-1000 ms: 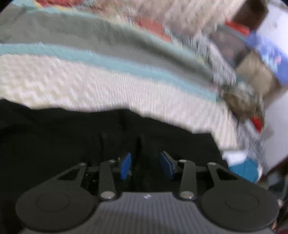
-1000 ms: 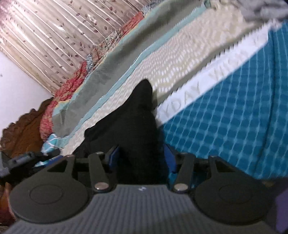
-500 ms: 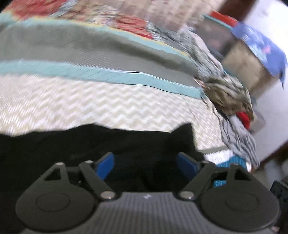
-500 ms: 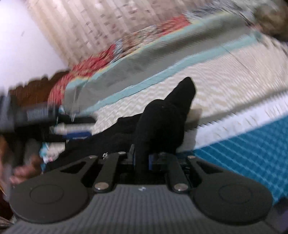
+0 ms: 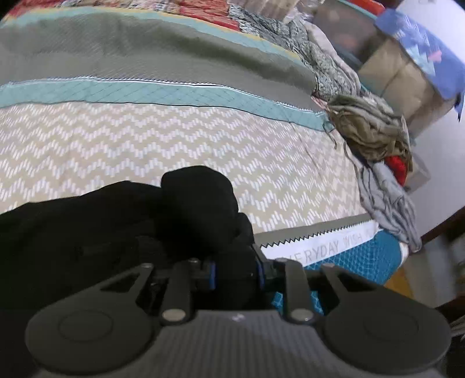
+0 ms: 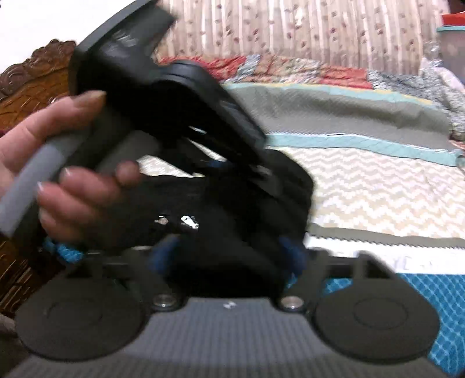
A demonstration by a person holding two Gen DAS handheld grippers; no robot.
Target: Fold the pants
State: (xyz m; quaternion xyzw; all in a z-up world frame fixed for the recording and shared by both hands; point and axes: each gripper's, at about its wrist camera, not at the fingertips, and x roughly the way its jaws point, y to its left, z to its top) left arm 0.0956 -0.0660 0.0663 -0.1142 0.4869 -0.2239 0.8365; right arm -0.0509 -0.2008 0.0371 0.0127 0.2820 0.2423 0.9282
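Left gripper pinches bunched pants; right gripper jaws spread. Mid-fold; next, lay the fabric across the bed.

Soft, even indoor light fills both views, with no hard shadows and no glare on the chevron-patterned beige bedspread. The black fabric pants read as a near-featureless dark mass, their folds swallowed by underexposure. The left wrist view is fairly sharp at the centre, though the cardboard box far right is soft and smeared, and straight quilt stripes bow strongly toward the rim. The right wrist view is blurred by motion: the bare hand and the black handheld left gripper it holds streak at near left, and the white wall far left is blown out.
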